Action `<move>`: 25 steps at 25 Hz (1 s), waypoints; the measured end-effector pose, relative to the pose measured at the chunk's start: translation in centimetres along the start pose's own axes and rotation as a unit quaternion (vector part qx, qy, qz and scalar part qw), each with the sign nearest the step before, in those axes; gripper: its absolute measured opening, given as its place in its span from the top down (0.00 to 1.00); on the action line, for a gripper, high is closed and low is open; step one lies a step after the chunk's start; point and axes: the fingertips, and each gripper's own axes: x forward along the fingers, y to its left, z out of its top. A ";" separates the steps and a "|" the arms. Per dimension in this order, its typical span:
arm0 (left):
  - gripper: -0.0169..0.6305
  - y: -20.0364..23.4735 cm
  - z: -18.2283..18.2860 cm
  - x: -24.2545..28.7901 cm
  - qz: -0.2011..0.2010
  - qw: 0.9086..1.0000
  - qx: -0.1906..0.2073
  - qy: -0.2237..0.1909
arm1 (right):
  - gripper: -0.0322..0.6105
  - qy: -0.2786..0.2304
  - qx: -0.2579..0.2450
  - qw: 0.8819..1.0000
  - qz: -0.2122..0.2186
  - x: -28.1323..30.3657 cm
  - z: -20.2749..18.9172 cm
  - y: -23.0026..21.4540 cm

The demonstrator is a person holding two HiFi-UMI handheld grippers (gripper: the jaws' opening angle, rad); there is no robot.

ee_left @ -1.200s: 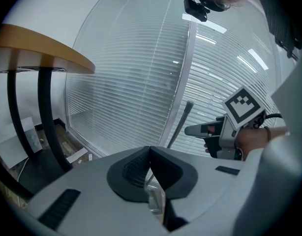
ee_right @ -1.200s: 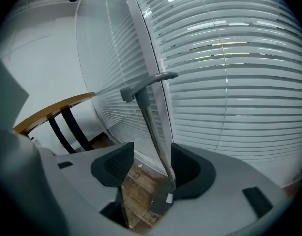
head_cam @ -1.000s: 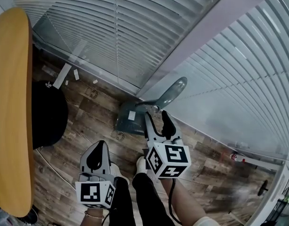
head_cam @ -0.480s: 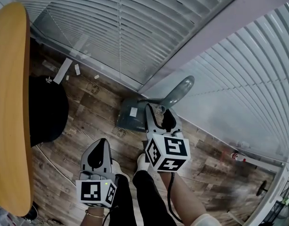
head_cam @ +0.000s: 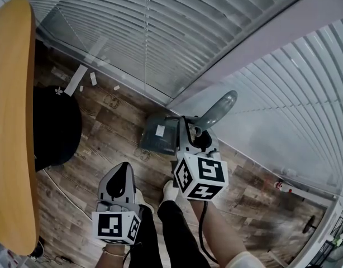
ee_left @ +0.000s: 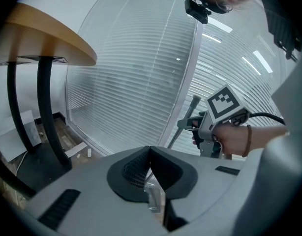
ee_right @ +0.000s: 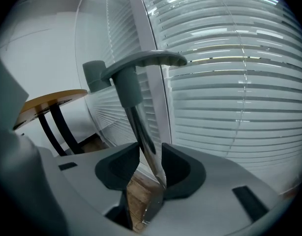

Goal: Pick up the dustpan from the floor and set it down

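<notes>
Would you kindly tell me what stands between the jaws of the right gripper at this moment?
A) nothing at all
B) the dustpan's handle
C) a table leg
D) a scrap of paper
B: in the right gripper view the dustpan's handle runs straight down between the jaws of the right gripper, which have just been closing and now press on its shaft.

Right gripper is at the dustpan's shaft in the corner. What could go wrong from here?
1. The right gripper has just been closing its fingers, with the shiny metal shaft of the dustpan slanting between them. On so smooth a shaft the dustpan may swing or slide when lifted.
2. The dustpan stands close in the corner of the glass walls. Its handle could knock the glass or the corner post on the way up.
</notes>
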 end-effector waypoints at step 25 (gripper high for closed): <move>0.95 -0.6 -0.2 -1.3 0.004 1.000 -0.001 0.000 | 0.79 -0.012 -0.057 0.998 -0.020 -3.1 -0.2 0.1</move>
